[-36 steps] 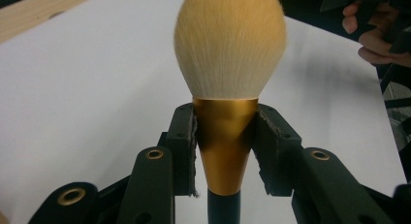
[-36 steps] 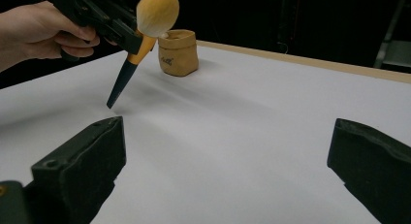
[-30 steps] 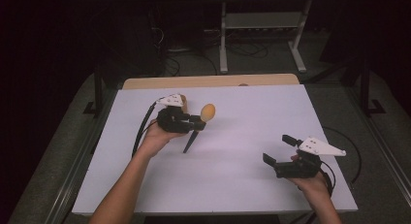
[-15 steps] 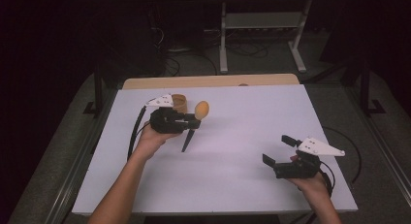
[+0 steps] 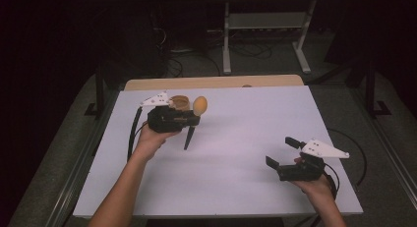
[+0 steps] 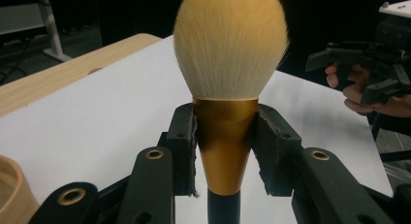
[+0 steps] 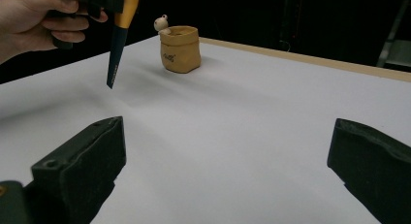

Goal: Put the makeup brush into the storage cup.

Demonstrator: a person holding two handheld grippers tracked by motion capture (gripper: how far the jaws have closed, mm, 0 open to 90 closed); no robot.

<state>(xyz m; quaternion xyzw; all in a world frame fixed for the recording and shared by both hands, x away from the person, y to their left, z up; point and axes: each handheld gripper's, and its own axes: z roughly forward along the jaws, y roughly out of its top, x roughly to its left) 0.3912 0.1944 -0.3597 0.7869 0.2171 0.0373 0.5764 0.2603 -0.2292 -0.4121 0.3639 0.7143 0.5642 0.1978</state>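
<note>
Two jaws of the left gripper (image 6: 225, 151) pinch the brush (image 6: 228, 78) by its gold collar, handle hanging free beside the pot (image 7: 180, 48) at 10 o'clock, probably for dropping it in, while the right gripper (image 5: 281, 153), jaws spread, waits low at 4 o'clock over the desk (image 5: 255, 119).

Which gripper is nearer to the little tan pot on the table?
Left. The left gripper, shut on the brush, is right beside the tan pot. The right gripper sits open, far off near the table's front right corner.

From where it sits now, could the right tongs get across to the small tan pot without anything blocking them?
Probably yes. The right tongs are open and empty, and bare table lies between them and the tan pot; the brush in the left tongs hangs off to one side.
</note>
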